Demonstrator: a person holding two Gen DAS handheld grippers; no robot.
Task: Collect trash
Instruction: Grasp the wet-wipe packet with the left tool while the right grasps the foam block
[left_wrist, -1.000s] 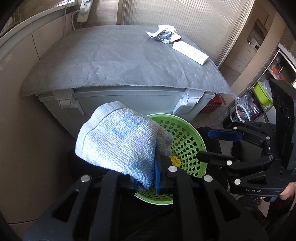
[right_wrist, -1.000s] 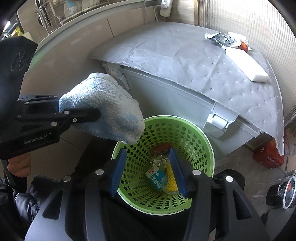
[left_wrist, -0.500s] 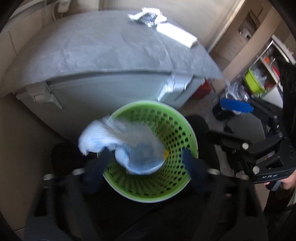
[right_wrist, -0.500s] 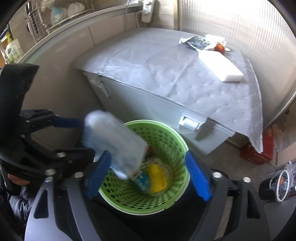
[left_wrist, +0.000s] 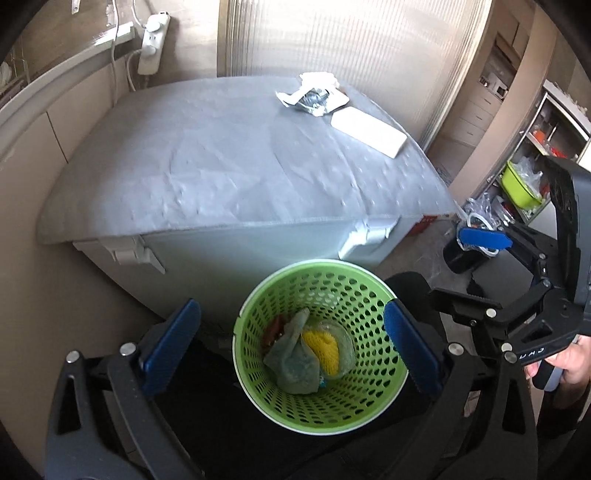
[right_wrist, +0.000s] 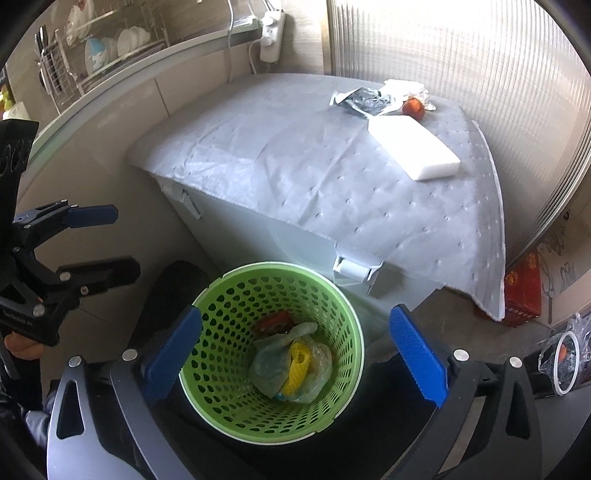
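Observation:
A green perforated waste basket (left_wrist: 321, 347) (right_wrist: 273, 347) stands on the floor in front of a grey covered box. In it lie the blue cloth (left_wrist: 293, 363) (right_wrist: 267, 363), a yellow item (left_wrist: 321, 349) in clear plastic and a red scrap. My left gripper (left_wrist: 291, 343) is open and empty above the basket. My right gripper (right_wrist: 295, 343) is open and empty above it too. On the box top lie a torn wrapper (left_wrist: 312, 96) (right_wrist: 364, 99), a white block (left_wrist: 367, 131) (right_wrist: 412, 147) and a small orange-red piece (right_wrist: 412, 107).
The grey cloth-covered box (left_wrist: 229, 162) fills the middle, against a ribbed translucent panel. A power strip (left_wrist: 152, 40) hangs on the wall. A dish rack (right_wrist: 92, 48) stands far left. A red carton (right_wrist: 522, 291) and shelves with clutter (left_wrist: 524, 181) are on the right.
The left gripper opened and the blue cloth dropped from it into the green basket. The right gripper opened wider. Both grippers rose and pulled back.

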